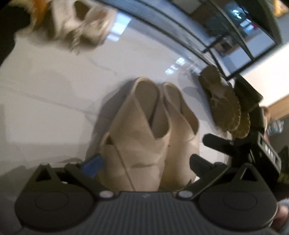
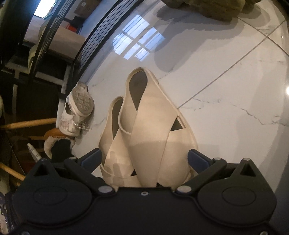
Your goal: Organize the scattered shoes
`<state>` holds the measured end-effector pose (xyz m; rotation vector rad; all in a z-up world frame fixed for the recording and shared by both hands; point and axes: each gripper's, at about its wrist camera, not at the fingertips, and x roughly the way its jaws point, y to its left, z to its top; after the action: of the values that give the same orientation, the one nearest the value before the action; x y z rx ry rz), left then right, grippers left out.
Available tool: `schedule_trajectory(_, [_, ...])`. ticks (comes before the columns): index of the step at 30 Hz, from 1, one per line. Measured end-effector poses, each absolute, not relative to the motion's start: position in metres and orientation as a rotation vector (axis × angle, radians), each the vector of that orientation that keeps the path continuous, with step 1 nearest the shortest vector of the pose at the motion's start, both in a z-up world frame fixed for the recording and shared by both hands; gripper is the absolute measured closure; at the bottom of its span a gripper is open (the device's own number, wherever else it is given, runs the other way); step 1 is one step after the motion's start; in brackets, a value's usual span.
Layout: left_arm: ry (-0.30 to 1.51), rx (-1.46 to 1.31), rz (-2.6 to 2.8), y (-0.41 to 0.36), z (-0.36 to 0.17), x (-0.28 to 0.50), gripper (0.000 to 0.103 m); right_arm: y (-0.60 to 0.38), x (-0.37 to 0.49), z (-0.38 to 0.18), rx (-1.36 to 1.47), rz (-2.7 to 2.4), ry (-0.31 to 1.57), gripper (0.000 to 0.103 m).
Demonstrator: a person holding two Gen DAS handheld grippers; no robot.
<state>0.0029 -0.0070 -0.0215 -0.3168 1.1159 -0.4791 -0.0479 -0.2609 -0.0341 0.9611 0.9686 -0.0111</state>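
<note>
Looking along my fingers, I see open white tile floor (image 2: 234, 76) ahead and to one side of each view, while a black shoe rack (image 2: 54, 45) closes the other edge. Between my right gripper (image 2: 144, 159) lies the pair of beige cross-strap sandals (image 2: 150, 130), pressed side by side; both blue pads (image 2: 196, 160) stand wide at the outer sides, seeming to touch them. My left gripper (image 1: 144, 162) straddles the same sandals (image 1: 144, 126), fingers wide, though this view is blurred. Both grippers point down at the floor. A white sneaker (image 2: 79, 108) lies on its side near the rack, a fluffy slipper (image 2: 207, 7) further off.
</note>
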Motion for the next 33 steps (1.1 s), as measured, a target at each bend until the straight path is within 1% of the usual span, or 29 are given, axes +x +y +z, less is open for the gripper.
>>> schedule_trajectory(3, [1.107,-0.270,-0.477,-0.014,-0.021,0.001,0.001,-0.264,-0.048,-0.029,0.973,0.013,0.917,0.000])
schedule_trajectory(6, [1.105,-0.293,-0.450,-0.015,-0.021,0.003,0.001,-0.273,-0.051,-0.021,0.978,0.000,0.864,0.000])
schedule_trajectory(12, [1.099,-0.263,-0.433,-0.032,-0.021,0.006,0.001,-0.309,-0.066,-0.017,1.077,-0.080,0.765,0.000])
schedule_trajectory(16, [1.099,-0.240,-0.503,-0.048,-0.022,0.005,0.001,-0.331,-0.074,-0.025,1.151,-0.186,0.732,0.000])
schedule_trajectory(20, [1.108,-0.263,-0.573,-0.050,-0.023,0.006,0.001,-0.334,-0.078,-0.025,1.151,-0.204,0.718,0.000])
schedule_trajectory(25, [1.066,-0.298,-0.505,-0.025,-0.015,0.011,0.001,-0.314,-0.082,-0.013,0.998,-0.209,0.709,0.000])
schedule_trajectory(30, [0.900,-0.233,-0.246,0.020,0.005,0.018,0.001,-0.250,-0.081,0.011,0.567,-0.119,0.706,0.000])
schedule_trajectory(32, [0.840,-0.235,-0.115,0.037,0.011,0.022,0.001,-0.225,-0.083,0.015,0.456,-0.063,0.703,0.000])
schedule_trajectory(33, [0.815,-0.244,-0.064,0.044,0.012,0.023,0.001,-0.214,-0.084,0.013,0.436,-0.038,0.731,0.000])
